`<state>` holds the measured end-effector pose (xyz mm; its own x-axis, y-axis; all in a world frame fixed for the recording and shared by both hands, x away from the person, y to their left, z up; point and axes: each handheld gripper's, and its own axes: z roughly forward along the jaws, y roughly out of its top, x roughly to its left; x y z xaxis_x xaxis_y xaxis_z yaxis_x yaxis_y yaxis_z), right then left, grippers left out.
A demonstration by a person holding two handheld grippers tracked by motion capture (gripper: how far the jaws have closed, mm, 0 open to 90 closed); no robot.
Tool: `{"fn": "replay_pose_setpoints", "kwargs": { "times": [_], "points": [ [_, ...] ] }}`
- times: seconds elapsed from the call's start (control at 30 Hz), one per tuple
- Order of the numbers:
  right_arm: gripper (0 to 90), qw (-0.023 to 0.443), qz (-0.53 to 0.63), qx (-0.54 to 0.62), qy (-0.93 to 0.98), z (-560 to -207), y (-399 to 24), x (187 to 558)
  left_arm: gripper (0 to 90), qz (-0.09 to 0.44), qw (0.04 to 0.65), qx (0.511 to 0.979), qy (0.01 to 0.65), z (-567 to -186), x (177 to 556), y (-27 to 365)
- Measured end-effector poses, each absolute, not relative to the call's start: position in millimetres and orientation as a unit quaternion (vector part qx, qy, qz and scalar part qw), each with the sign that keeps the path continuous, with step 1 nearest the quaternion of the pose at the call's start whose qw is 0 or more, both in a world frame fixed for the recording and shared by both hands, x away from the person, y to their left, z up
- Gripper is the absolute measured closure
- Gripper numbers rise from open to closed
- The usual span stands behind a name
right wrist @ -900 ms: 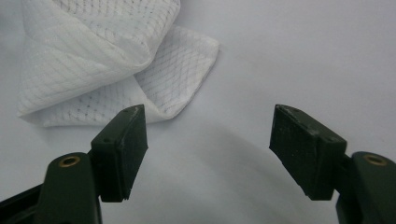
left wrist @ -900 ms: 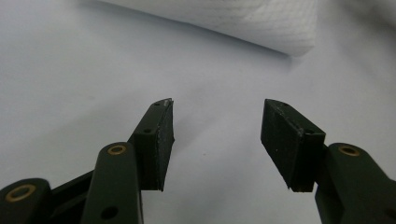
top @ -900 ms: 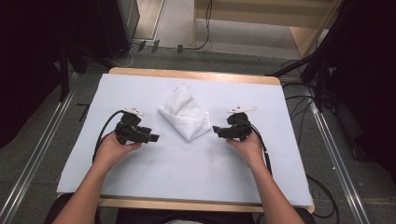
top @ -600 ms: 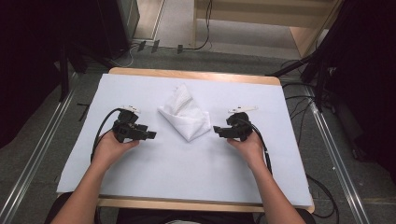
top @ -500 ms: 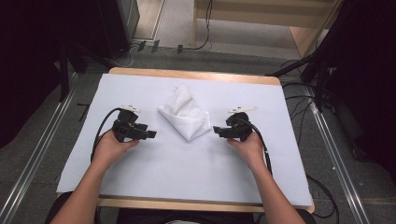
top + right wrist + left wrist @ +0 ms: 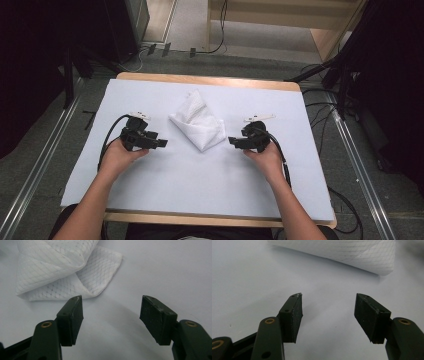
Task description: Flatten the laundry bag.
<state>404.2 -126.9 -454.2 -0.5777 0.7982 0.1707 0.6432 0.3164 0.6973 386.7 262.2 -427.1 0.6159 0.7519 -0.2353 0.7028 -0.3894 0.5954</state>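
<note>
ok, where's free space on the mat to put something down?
Bare mat between the two forearms, near the front edge; also the far corners either side of the folded cloth. Tight spots: the gaps between cloth and left gripper, cloth and right gripper.

No legible text or labels.

Loosely folded white mesh-patterned cloth (image 6: 198, 121), flat mid-table on the white sheet (image 6: 200, 180)

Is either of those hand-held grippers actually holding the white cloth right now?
No: the left hand-held gripper and the right hand-held gripper both sit open on either side of the folded cloth, with nothing between their jaws.
</note>
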Motion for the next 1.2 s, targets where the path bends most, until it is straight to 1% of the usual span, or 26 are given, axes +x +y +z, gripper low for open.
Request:
{"fn": "replay_pose_setpoints", "kwargs": {
  "times": [0.7,0.77,0.87,1.13,1.2],
  "points": [
    [38.7,0.109,0.372,0.444,0.808,-450.2,-127.9,402.6,39.7,0.029,0.337,0.833,0.438,-426.3,387.4,264.2],
    [41.3,0.11,0.374,0.442,0.808,-449.1,-128.6,402.7,39.7,0.03,0.338,0.833,0.438,-425.7,387.5,265.4],
    [47.4,0.108,0.383,0.44,0.805,-446.8,-128.5,403.1,39.7,0.033,0.338,0.831,0.44,-425.2,387.4,267.1],
    [52.7,0.097,0.393,0.447,0.798,-436.5,-117.8,415.3,39.8,0.037,0.339,0.83,0.442,-423.9,382.9,269.9],
    [52.9,0.096,0.395,0.444,0.798,-434.1,-114.1,418.9,39.9,0.039,0.339,0.829,0.444,-423.8,381.6,271.1]
  ]
}}
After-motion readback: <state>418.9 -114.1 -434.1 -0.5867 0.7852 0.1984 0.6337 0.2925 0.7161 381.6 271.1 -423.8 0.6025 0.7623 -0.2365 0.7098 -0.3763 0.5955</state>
